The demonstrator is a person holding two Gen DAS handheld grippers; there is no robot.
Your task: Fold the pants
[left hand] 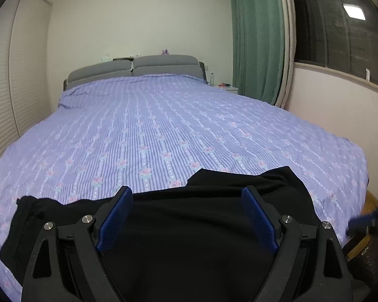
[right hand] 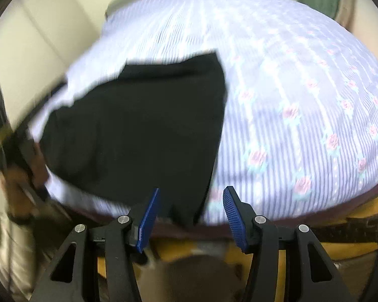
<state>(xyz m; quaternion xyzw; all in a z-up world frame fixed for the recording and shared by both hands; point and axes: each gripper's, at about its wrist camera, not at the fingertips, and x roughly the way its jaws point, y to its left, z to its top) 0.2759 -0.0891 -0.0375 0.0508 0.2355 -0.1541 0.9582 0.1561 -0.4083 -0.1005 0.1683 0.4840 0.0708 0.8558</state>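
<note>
Black pants (left hand: 189, 226) lie spread across the near edge of the bed's lilac striped, rose-print cover (left hand: 163, 125). My left gripper (left hand: 187, 193) hovers over the pants' middle, open wide, its blue pads holding nothing. At the right edge of the left wrist view my right gripper (left hand: 360, 224) appears as a blur. In the blurred right wrist view the pants (right hand: 138, 125) reach from the bed's near edge up and left over the cover (right hand: 289, 100). My right gripper (right hand: 192, 191) is open above the pants' near corner, its pads clear of the cloth. The left gripper (right hand: 12, 138) and a hand are smeared at far left.
A grey headboard (left hand: 138, 68) stands at the far end of the bed. Behind the bed on the right are a green curtain (left hand: 257, 37), a nightstand (left hand: 226, 88) and a dark window (left hand: 340, 25). A pale wardrobe (left hand: 2, 100) lines the left side. Yellowish floor (right hand: 352, 209) shows below the bed edge.
</note>
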